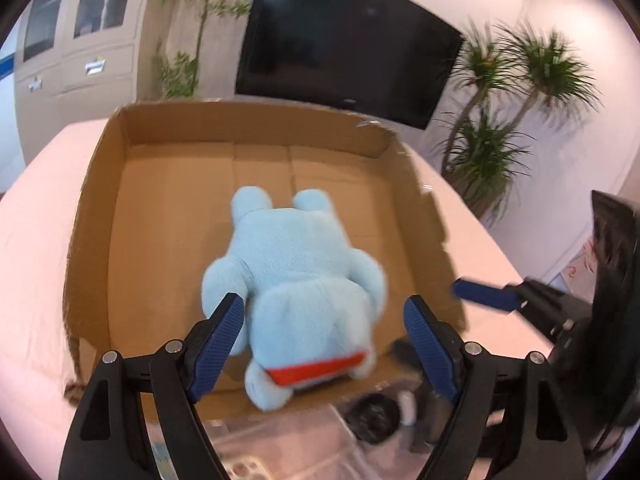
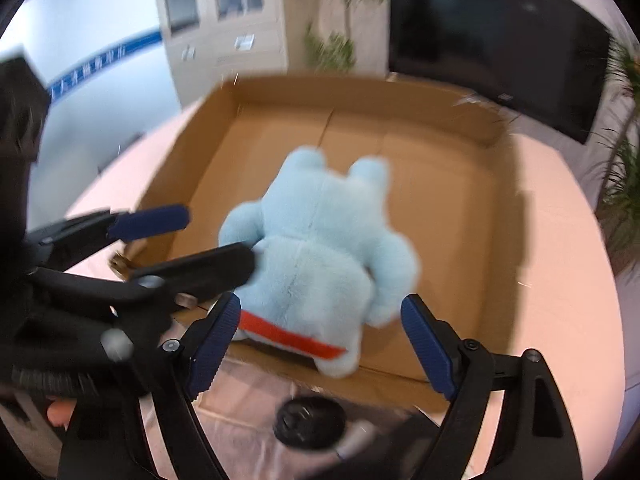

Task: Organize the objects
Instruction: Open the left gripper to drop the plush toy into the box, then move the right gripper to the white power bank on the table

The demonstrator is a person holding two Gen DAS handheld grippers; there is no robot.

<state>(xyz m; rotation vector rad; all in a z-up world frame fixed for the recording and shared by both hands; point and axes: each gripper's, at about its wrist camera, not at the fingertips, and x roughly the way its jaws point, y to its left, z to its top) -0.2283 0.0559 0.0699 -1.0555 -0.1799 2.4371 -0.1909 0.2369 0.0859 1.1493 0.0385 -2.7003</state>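
Inside the shallow cardboard box (image 1: 100,216), near its front wall, a light blue plush toy (image 1: 296,280) lies face down with its ears toward the far wall and a red band at its near end. Both tongs hover over that near end. The left gripper (image 1: 324,344) stands wide, its blue pads on either side of the toy's rear without pressing it. The right gripper (image 2: 320,344) is likewise spread wide, the toy lying between and just beyond its pads, untouched. Under the tongs, outside the box, a round black object (image 2: 310,422) rests on clear plastic.
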